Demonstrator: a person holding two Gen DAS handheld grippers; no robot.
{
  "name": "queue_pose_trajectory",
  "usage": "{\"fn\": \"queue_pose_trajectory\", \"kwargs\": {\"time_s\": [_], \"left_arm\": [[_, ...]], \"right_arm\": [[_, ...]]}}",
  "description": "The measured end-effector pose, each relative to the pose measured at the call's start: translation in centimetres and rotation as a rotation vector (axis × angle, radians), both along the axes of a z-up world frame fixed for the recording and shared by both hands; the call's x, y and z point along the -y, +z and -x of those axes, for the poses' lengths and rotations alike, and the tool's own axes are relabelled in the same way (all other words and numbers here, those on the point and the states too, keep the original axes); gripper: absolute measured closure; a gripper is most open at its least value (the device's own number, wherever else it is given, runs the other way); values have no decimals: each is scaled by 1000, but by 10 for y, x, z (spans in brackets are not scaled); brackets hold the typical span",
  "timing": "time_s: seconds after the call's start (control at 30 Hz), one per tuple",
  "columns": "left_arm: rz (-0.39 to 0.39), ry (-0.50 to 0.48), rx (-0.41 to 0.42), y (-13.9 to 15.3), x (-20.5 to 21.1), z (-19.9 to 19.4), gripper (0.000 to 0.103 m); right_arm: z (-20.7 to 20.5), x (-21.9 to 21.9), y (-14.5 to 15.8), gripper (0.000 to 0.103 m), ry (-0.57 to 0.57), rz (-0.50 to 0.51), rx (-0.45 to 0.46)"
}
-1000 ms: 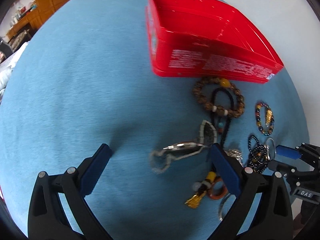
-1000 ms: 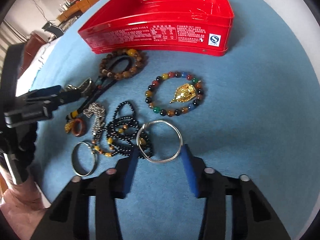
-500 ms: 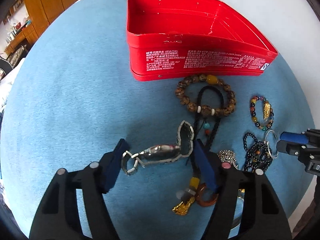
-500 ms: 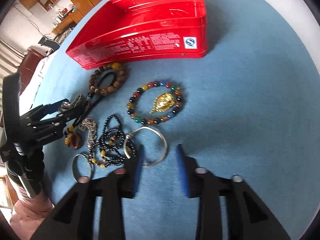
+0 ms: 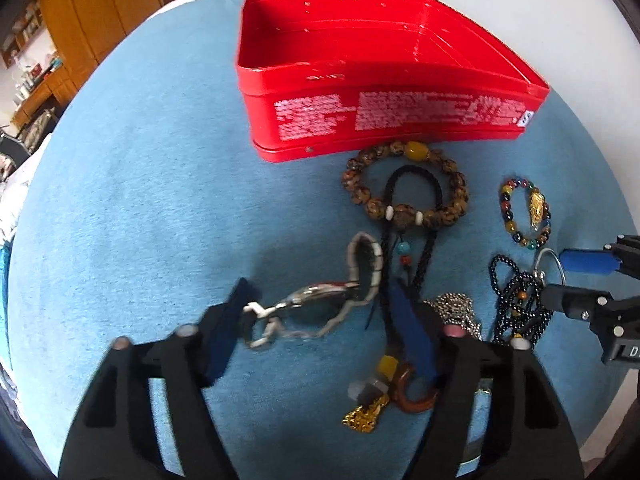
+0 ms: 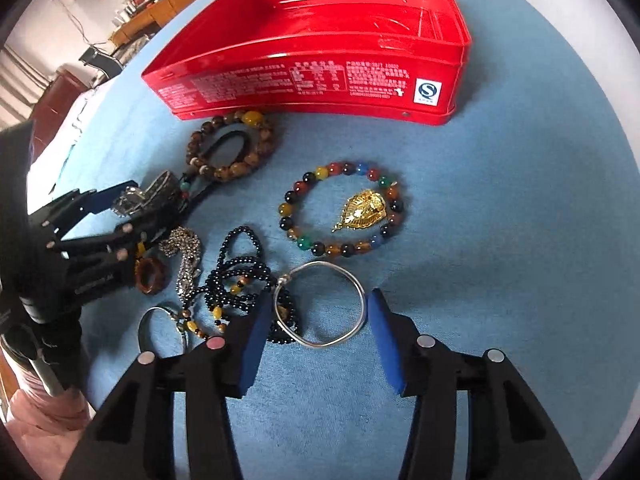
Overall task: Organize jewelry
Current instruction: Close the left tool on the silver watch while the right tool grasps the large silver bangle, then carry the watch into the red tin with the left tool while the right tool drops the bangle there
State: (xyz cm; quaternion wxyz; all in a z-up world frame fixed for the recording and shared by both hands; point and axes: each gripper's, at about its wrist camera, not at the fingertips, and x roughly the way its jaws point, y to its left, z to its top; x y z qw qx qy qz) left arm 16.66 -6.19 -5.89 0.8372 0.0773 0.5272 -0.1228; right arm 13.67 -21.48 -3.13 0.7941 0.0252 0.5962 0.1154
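Observation:
An empty red tin box (image 5: pixel 380 80) stands at the far side of the blue cloth; it also shows in the right wrist view (image 6: pixel 320 52). Jewelry lies in front of it. My left gripper (image 5: pixel 320 316) is open, its fingers on either side of a silver chain-link bracelet (image 5: pixel 316 312). My right gripper (image 6: pixel 316 328) is open around a silver bangle (image 6: pixel 324 304) that lies flat on the cloth. A multicolour bead bracelet with a gold charm (image 6: pixel 344 208) lies just beyond the bangle.
A brown bead bracelet (image 5: pixel 404 188) with a black cord lies by the tin. Black bead strands (image 6: pixel 240 276), a silver chain (image 6: pixel 186 256), a brown ring (image 6: pixel 150 276) and another silver ring (image 6: pixel 160 324) lie between the grippers. The blue cloth (image 5: pixel 140 200) covers the table; wooden cabinets stand behind.
My left gripper has moved in and narrowed around the silver chain-link bracelet. My right gripper has closed in on the silver bangle, which now sits between its fingers.

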Motion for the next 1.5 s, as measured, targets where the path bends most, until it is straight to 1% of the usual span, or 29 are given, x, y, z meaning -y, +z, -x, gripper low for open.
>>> {"fn": "queue_pose_trajectory", "kwargs": {"time_s": [0.03, 0.07, 0.1, 0.2, 0.37, 0.5, 0.57, 0.67, 0.73, 0.8, 0.9, 0.93, 0.97, 1.03, 1.07, 1.1, 1.17, 1.2, 1.23, 1.3, 1.4, 1.5], "left_arm": [[7, 7, -1, 1, -1, 3, 52], [16, 11, -5, 9, -8, 6, 67], [33, 18, -10, 11, -11, 6, 77], [103, 36, -48, 13, -19, 6, 83], [178, 68, -88, 15, -29, 9, 84], [208, 82, -100, 17, -45, 9, 84], [213, 90, -91, 21, -48, 11, 82], [208, 98, -69, 27, -54, 15, 63], [189, 108, -64, 27, -54, 18, 63], [188, 103, -78, 23, -56, 21, 62], [182, 100, -96, 17, -56, 17, 62], [181, 101, -101, 14, -55, 8, 62], [180, 103, -100, 12, -53, 6, 65], [174, 109, -96, 11, -52, 2, 71], [186, 108, -99, 9, -49, -1, 79], [203, 103, -109, 7, -43, -6, 81], [194, 102, -100, 6, -38, -9, 83], [195, 101, -93, 7, -39, -8, 86], [202, 105, -90, 9, -45, -6, 87], [226, 117, -85, 10, -45, -7, 90], [243, 126, -81, 10, -45, -5, 91], [266, 147, -83, 15, -58, 2, 92]], "right_arm": [[0, -1, 0, 54, 0, -2, 1], [1, 2, 1, 54, -11, -8, 2], [2, 4, 1, 54, -21, -15, 4], [5, 17, 6, 54, -43, -22, 24], [9, 35, 10, 54, -76, -31, 42], [9, 39, 8, 54, -84, -39, 35], [8, 41, 5, 54, -81, -43, 29], [11, 42, 5, 54, -81, -48, 18], [12, 43, 4, 54, -81, -49, 16], [13, 43, 5, 54, -81, -48, 16], [12, 40, 4, 54, -79, -46, 10], [12, 38, 4, 54, -78, -47, 9], [12, 38, 3, 54, -76, -46, 6], [11, 38, 3, 54, -75, -45, 4], [11, 38, 3, 54, -76, -44, 3], [11, 38, 2, 54, -76, -44, 3], [11, 38, 2, 54, -76, -44, 4], [11, 37, 2, 54, -76, -43, 4], [10, 37, 1, 54, -76, -42, 4], [9, 36, 0, 54, -75, -36, 4], [8, 34, 0, 54, -71, -29, 9], [8, 37, 3, 54, -77, -46, 14]]}}
